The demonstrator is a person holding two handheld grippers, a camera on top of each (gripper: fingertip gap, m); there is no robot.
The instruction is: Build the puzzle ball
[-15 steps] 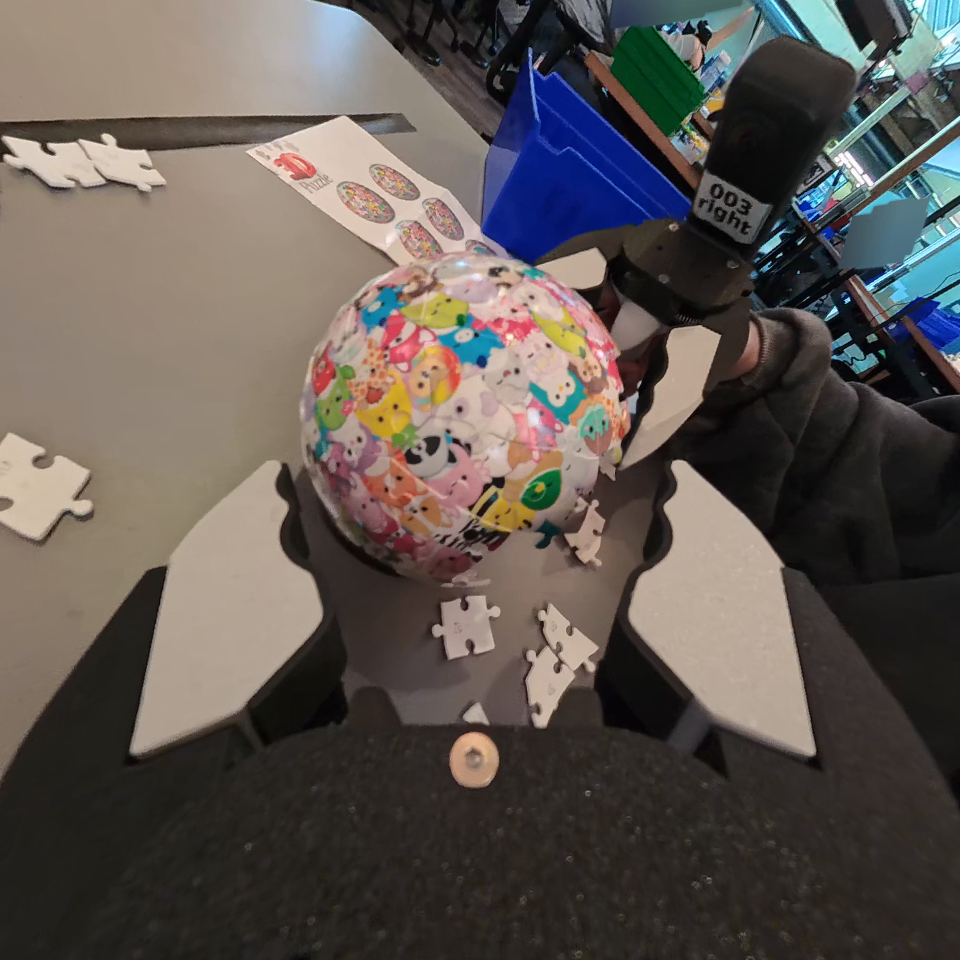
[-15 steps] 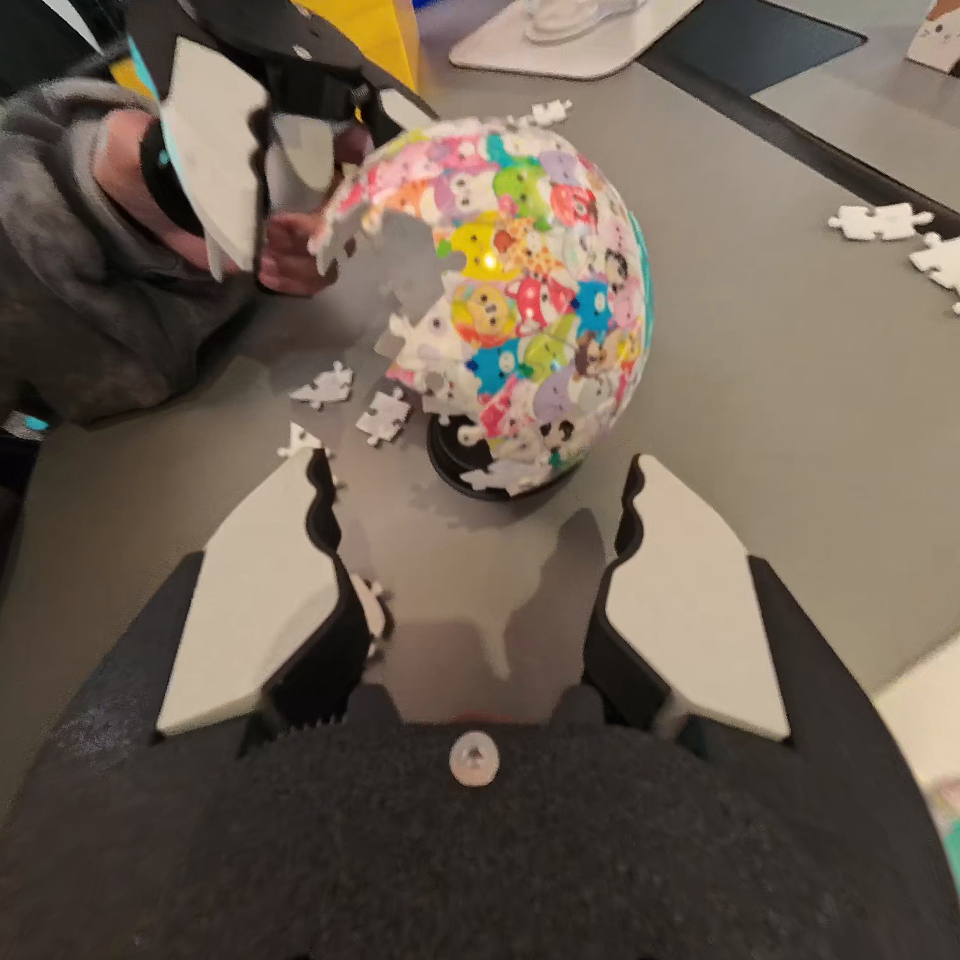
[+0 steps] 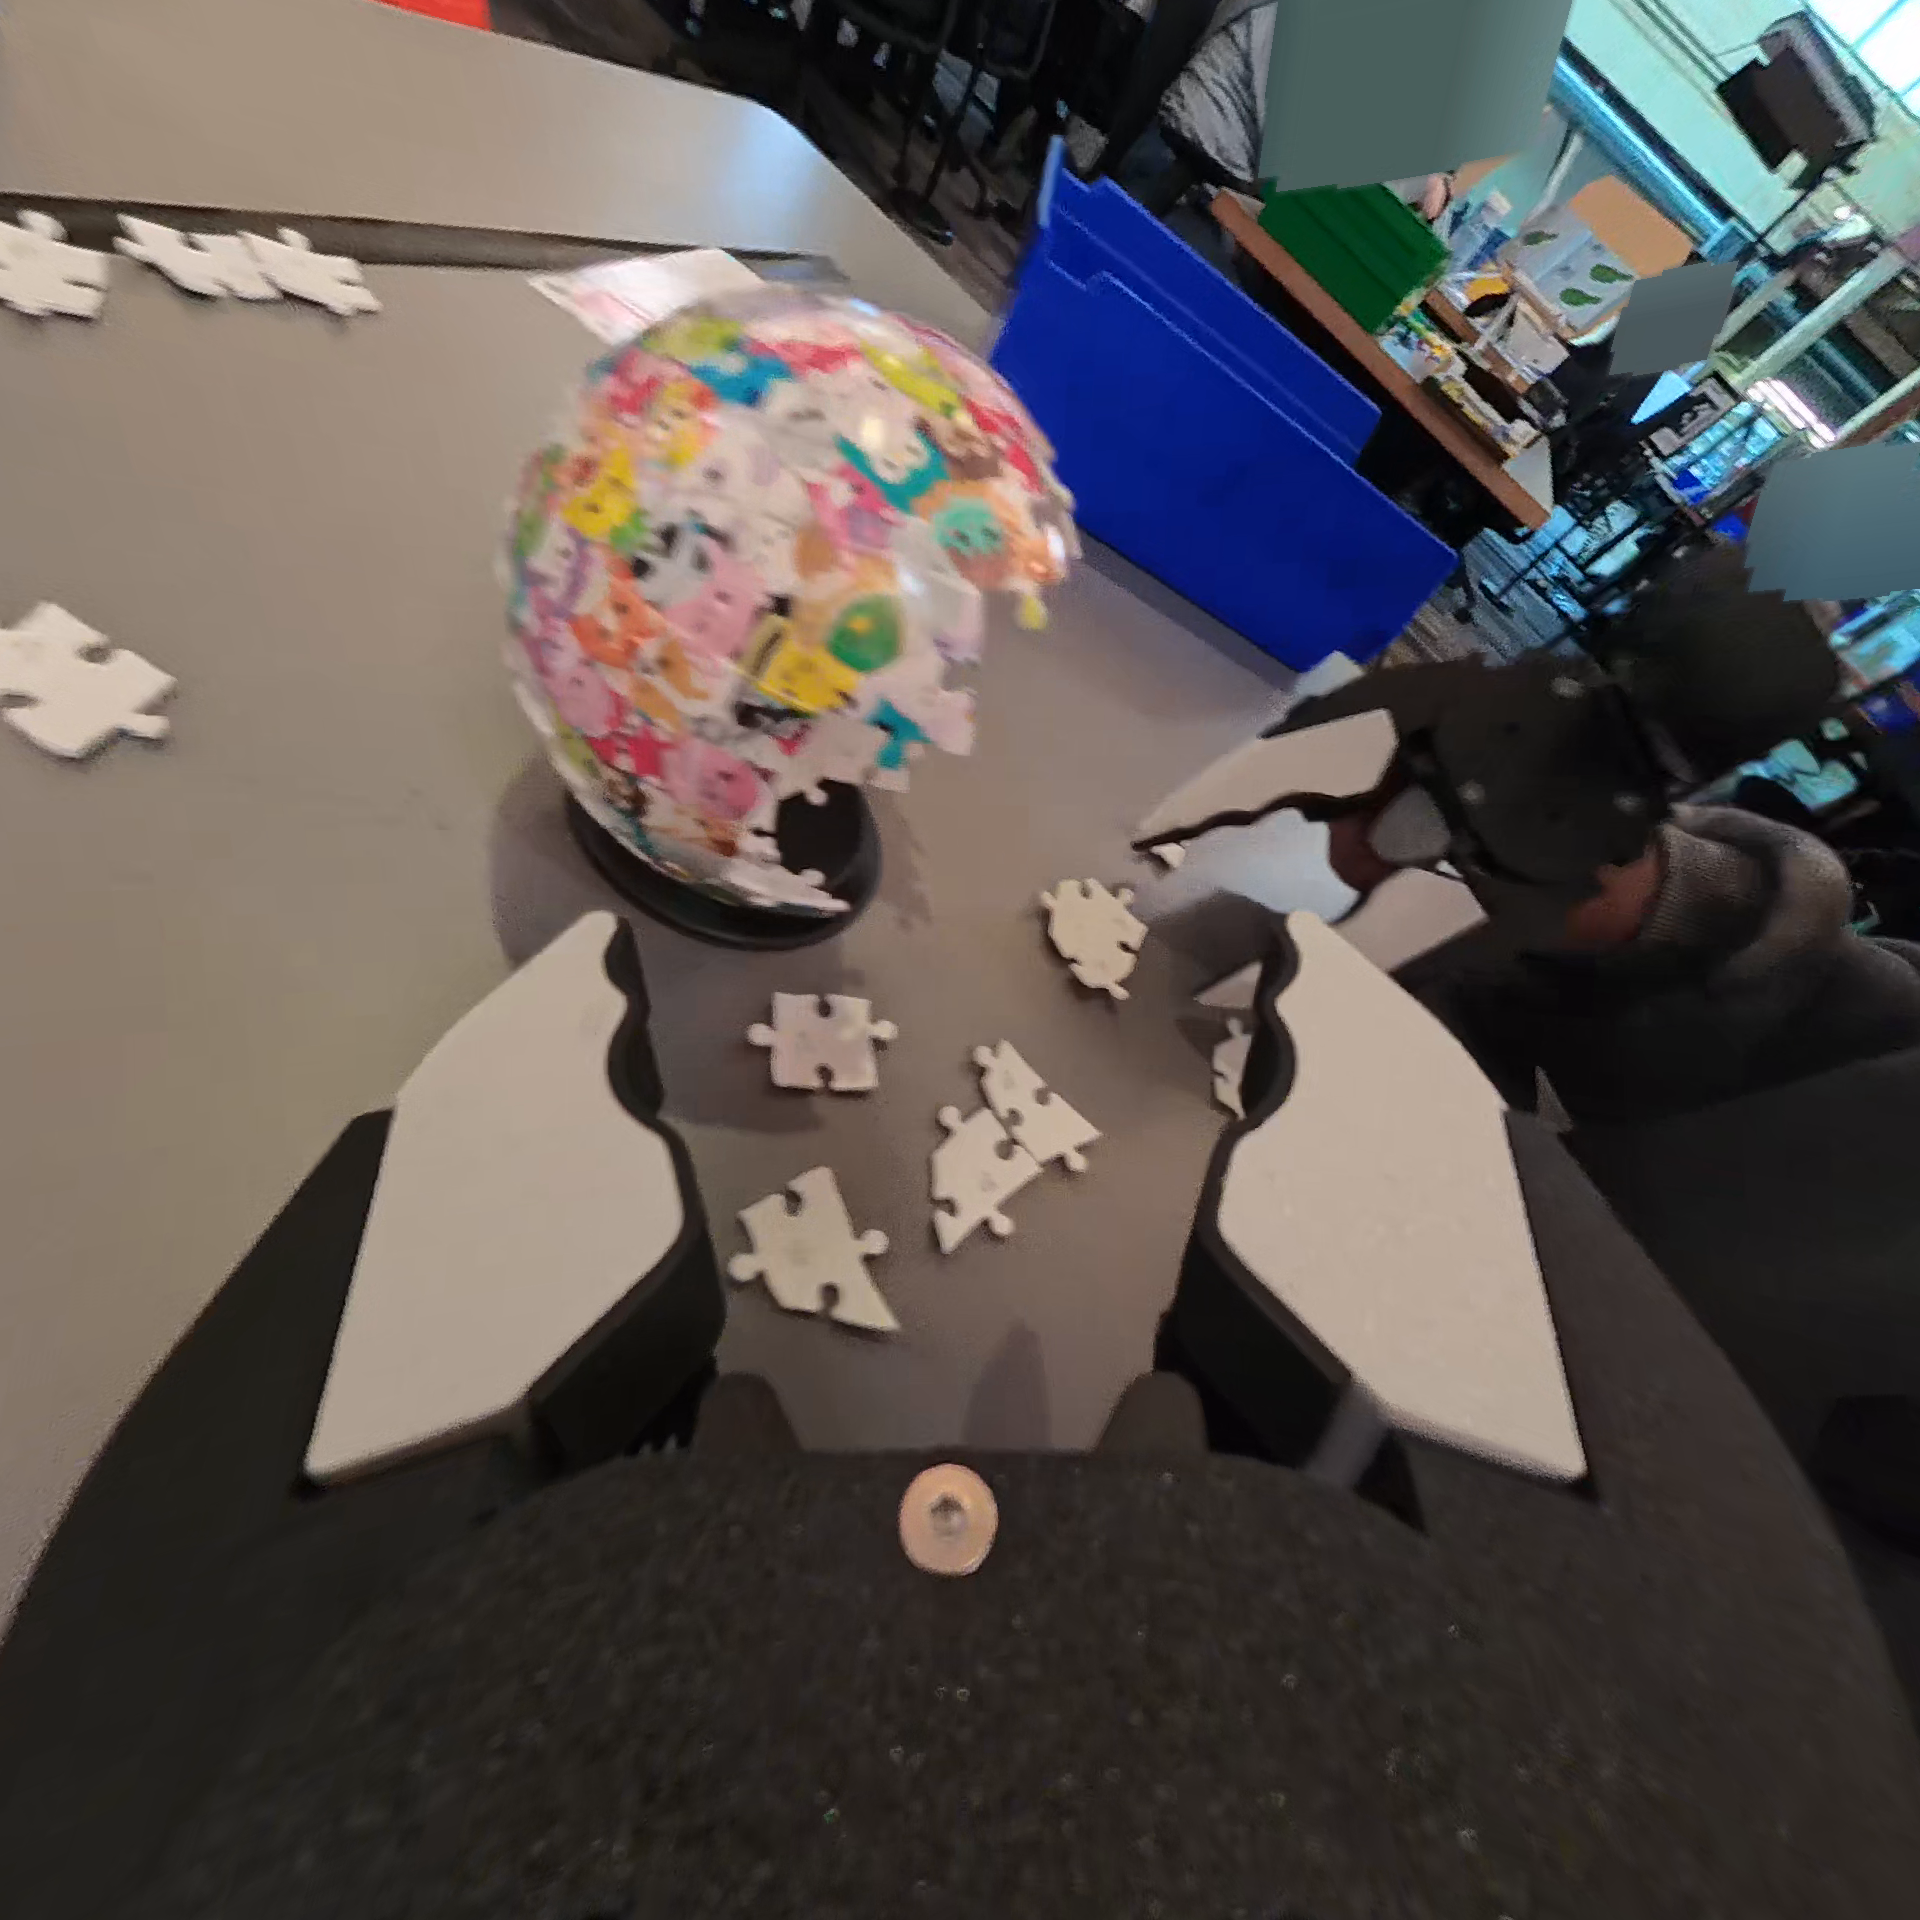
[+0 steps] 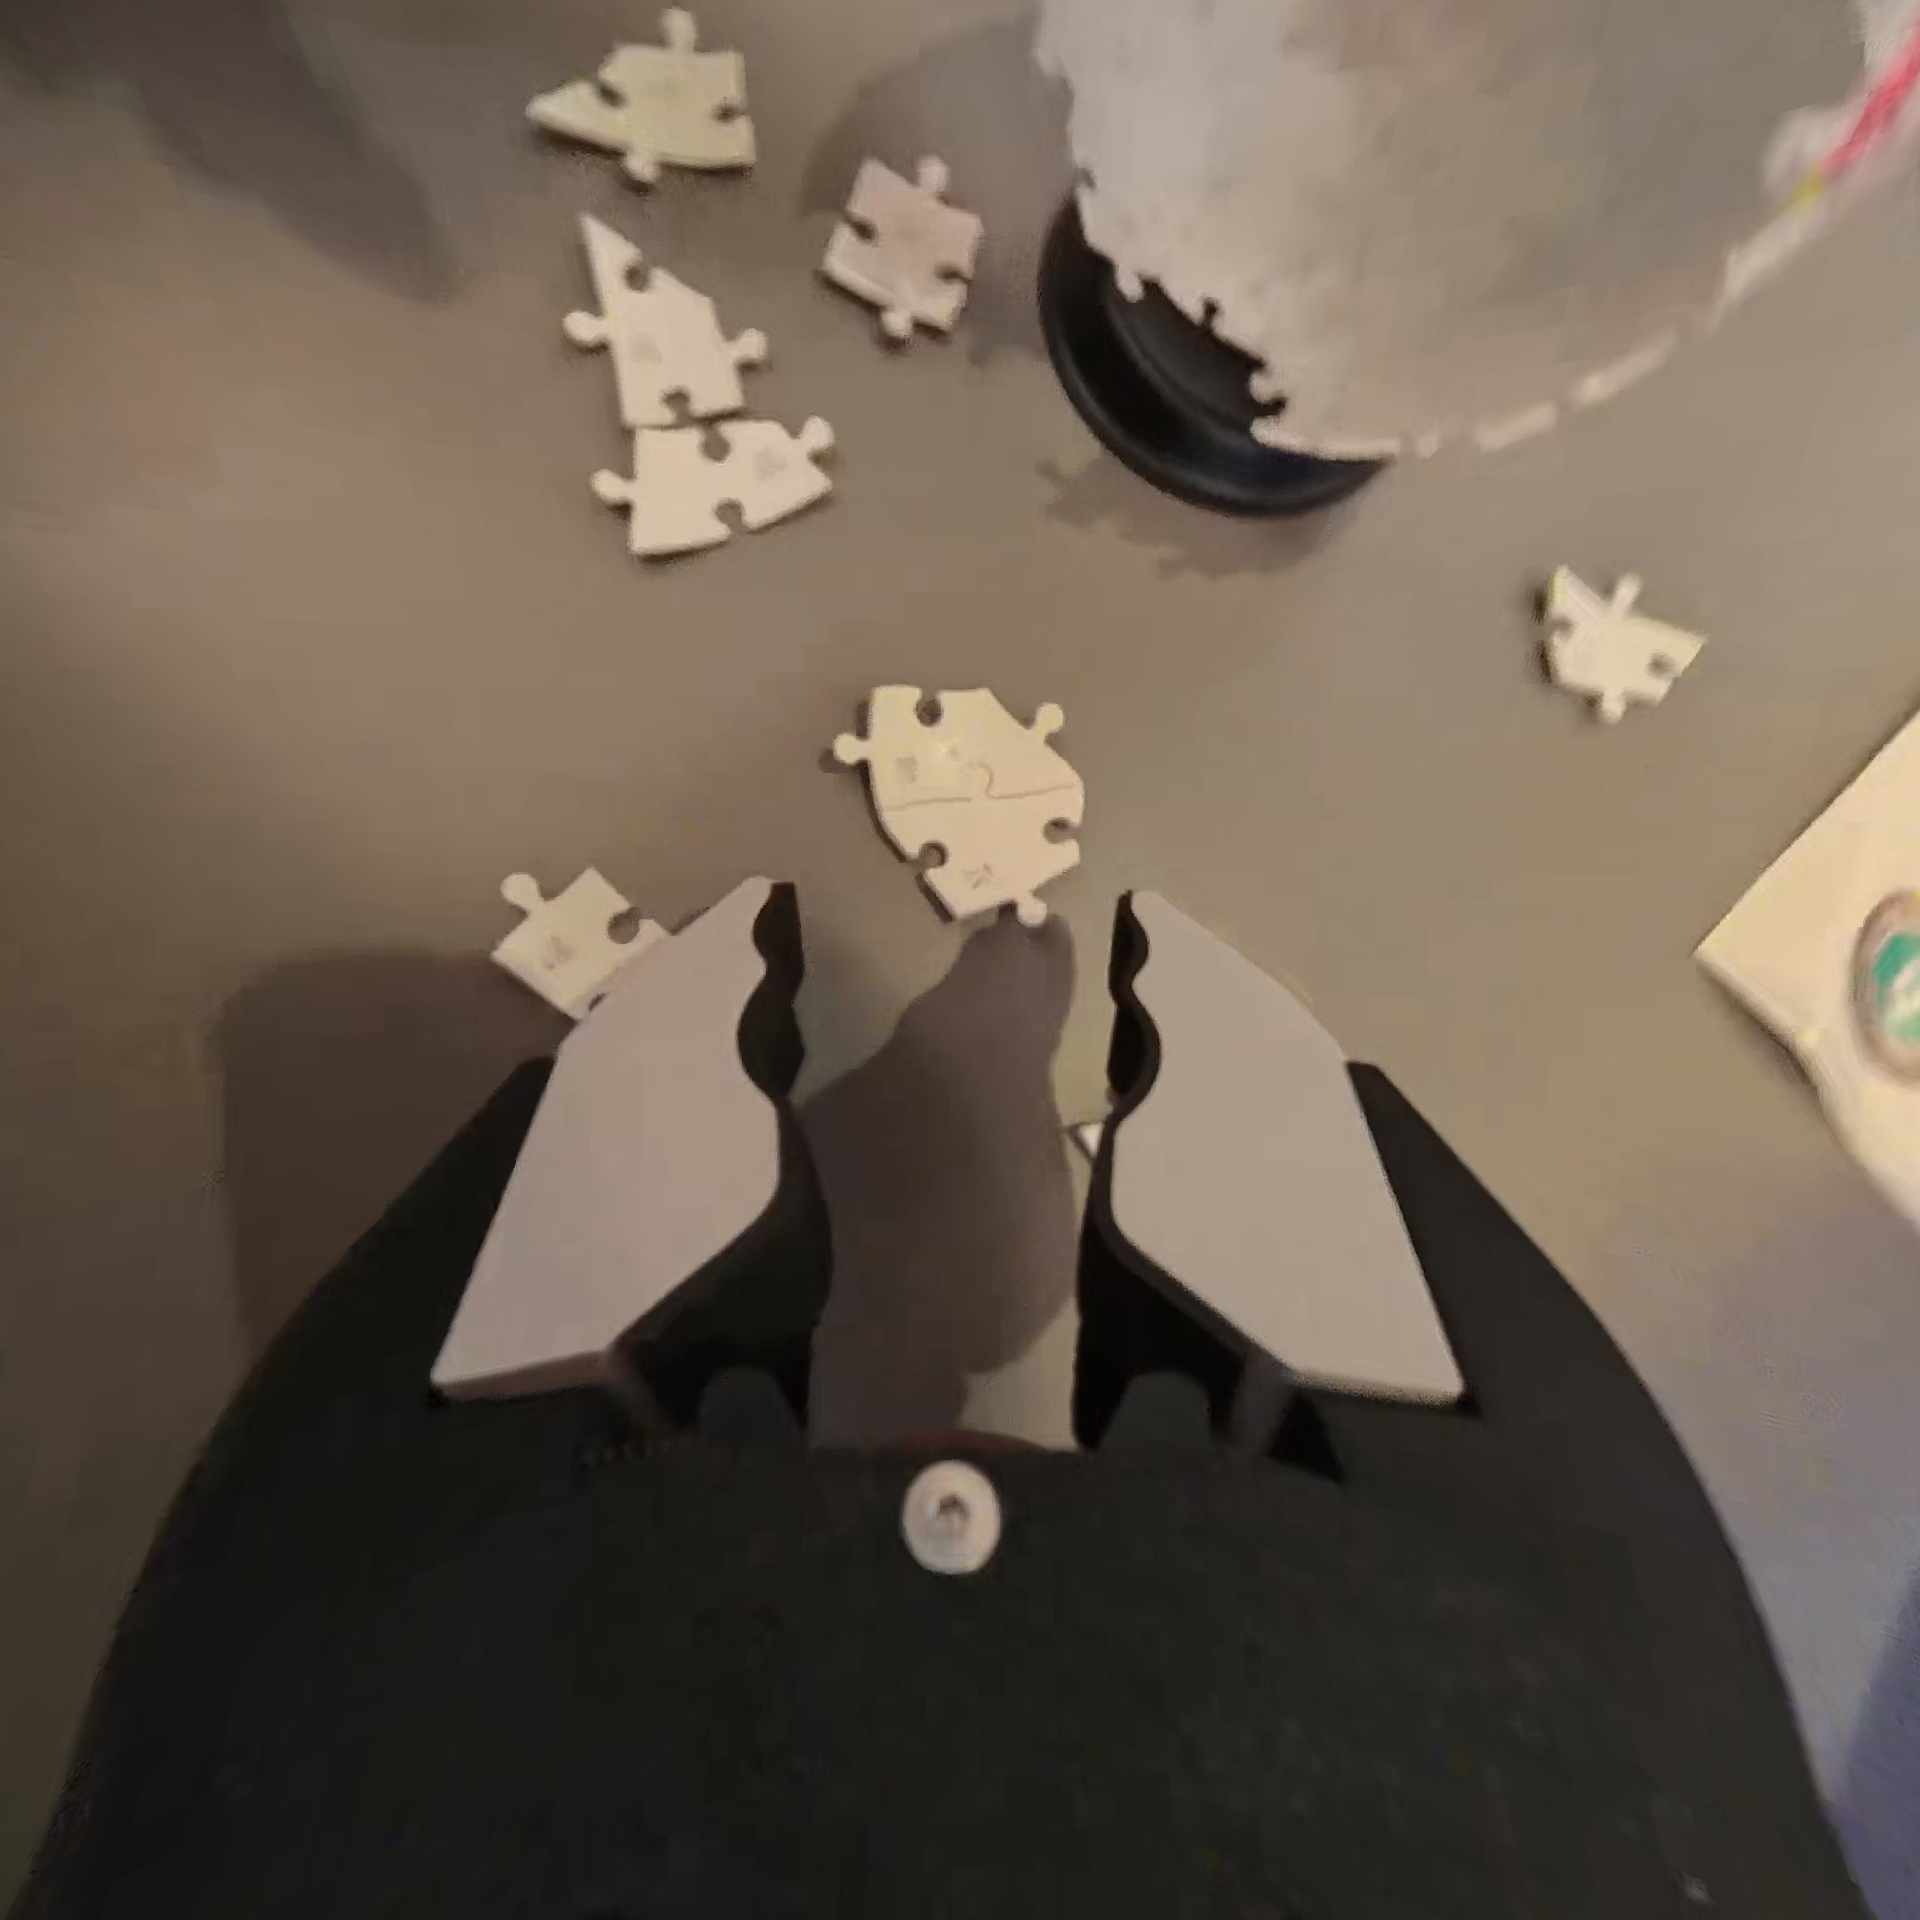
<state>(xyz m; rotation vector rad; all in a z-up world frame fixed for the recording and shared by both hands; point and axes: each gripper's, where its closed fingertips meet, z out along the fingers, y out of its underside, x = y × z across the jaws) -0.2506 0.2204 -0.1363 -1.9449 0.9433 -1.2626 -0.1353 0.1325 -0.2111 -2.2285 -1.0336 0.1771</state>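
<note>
The colourful puzzle ball (image 3: 779,592) stands on a black ring stand (image 3: 727,904), with an open gap on its right side. Its white inside (image 4: 1299,208) and the stand (image 4: 1164,416) show in the right wrist view. My left gripper (image 3: 951,935) is open and empty, just short of the stand, above several loose white pieces (image 3: 821,1039). My right gripper (image 4: 954,899) is open and empty, low over the table. A joined clump of pieces (image 4: 966,800) lies just ahead of its tips. It also shows in the left wrist view (image 3: 1278,821).
More white pieces lie around (image 4: 665,322) (image 4: 1610,644) and far left (image 3: 73,686). A printed leaflet (image 4: 1849,987) lies at the right. A blue bin (image 3: 1195,447) stands beyond the table edge. A person's dark sleeve (image 3: 1714,935) is at the right. Tip to tip, the grippers are about 15 centimetres apart.
My left gripper has drawn back from the ball. My right gripper has dropped from the ball's gap to the table by the loose pieces, its jaws narrower.
</note>
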